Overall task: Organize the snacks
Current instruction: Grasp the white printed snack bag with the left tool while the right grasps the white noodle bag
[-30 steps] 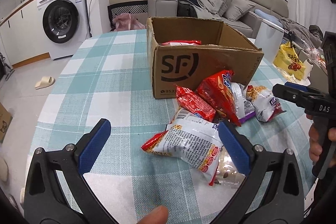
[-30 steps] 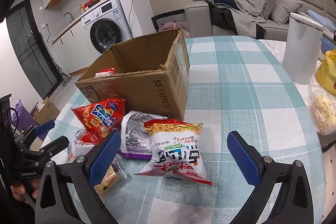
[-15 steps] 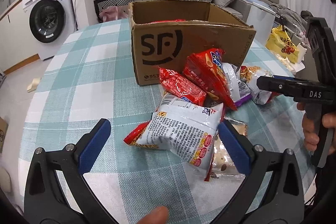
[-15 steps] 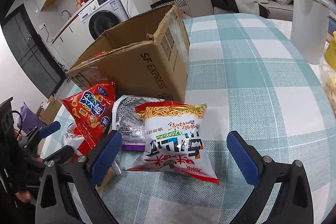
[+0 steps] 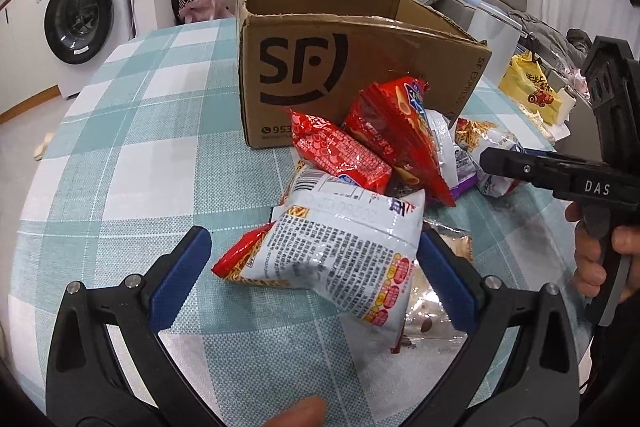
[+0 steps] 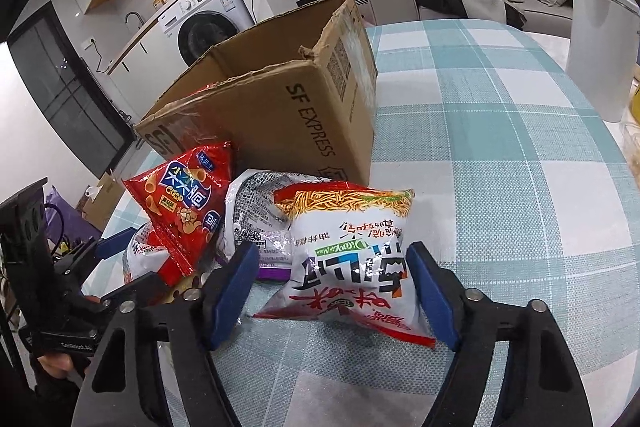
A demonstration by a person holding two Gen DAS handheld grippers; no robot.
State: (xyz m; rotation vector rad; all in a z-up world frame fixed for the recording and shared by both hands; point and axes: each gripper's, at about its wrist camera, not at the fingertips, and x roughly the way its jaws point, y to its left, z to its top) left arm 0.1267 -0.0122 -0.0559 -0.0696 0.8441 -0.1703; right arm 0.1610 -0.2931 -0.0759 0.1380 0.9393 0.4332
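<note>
Cardboard box point(image 6: 280, 99) sits centre frame on our checked counter point(image 6: 500, 155) — snacks heaped against it. Our right tool point(image 6: 332, 291) is closing around the noodle packet point(image 6: 352, 251), lower centre, pads not yet pressing; our left tool point(image 5: 312, 279) straddles a white packet point(image 5: 340, 247), wide.

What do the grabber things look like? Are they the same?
Yes, they match. The left gripper and the right gripper each have two black plastic arms with triangle-shaped holes, silver bolts and flat blue fingertip pads. The right one's black pistol handle says DAS in white.
</note>
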